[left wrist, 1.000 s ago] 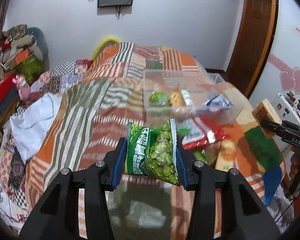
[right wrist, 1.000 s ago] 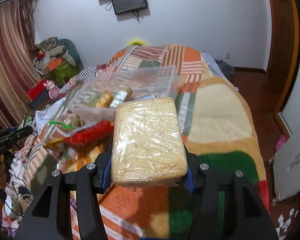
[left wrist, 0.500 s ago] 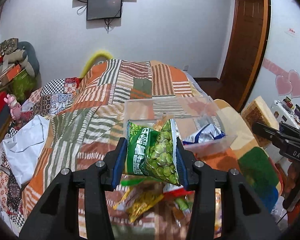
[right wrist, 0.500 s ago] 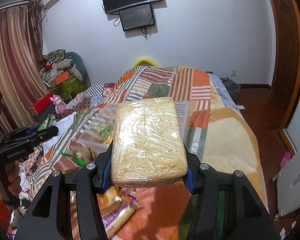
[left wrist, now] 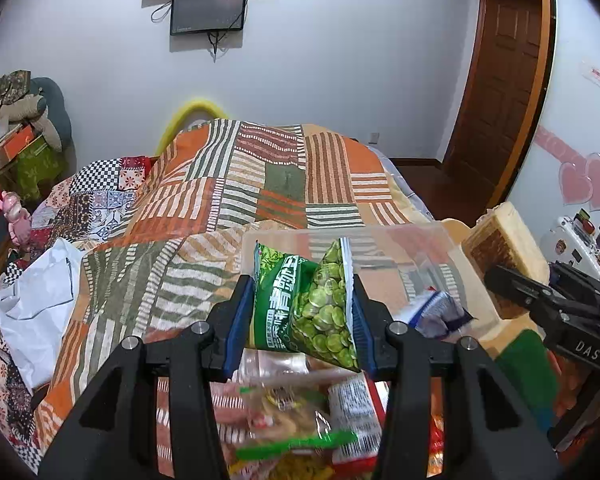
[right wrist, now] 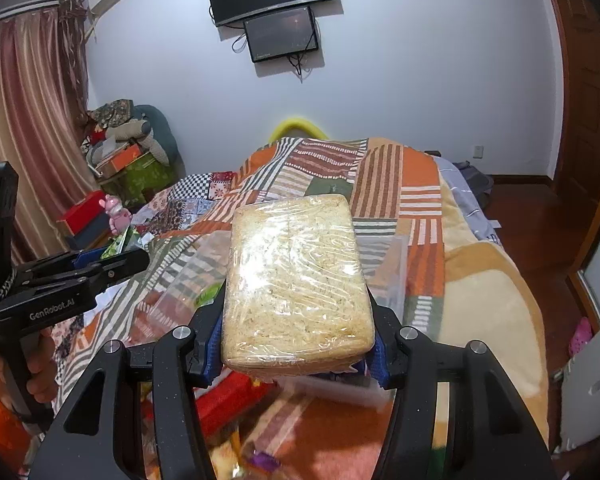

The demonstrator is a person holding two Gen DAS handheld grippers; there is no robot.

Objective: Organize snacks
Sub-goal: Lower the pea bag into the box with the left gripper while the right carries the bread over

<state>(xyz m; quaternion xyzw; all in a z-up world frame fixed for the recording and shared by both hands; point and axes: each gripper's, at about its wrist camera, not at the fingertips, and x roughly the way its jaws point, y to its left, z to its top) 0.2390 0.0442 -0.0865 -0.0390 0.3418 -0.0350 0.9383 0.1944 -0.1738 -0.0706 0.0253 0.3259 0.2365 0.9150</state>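
Note:
My left gripper (left wrist: pixel 300 312) is shut on a green bag of green peas (left wrist: pixel 306 304), held upright just before a clear plastic bin (left wrist: pixel 432 240) on the bed. A blue-and-white packet (left wrist: pixel 436 312) lies inside the bin. My right gripper (right wrist: pixel 296 344) is shut on a plastic-wrapped block of dry noodles (right wrist: pixel 296 276), carried above the bed with the bin (right wrist: pixel 384 264) behind it. That noodle block (left wrist: pixel 504 256) also shows at the right of the left wrist view. Loose snack packets (left wrist: pixel 308 412) lie below the left gripper, blurred.
A patchwork quilt (left wrist: pixel 260 184) covers the bed. A white bag (left wrist: pixel 36 304) lies at its left edge. Boxes and soft toys (right wrist: pixel 128 152) pile by the curtain. A red packet (right wrist: pixel 228 396) lies under the right gripper. A wooden door (left wrist: pixel 500 88) stands at the right.
Both grippers have travelled along the bed with their loads still gripped. The bin now sits closer under the pea bag, and more of the wall and screens shows.

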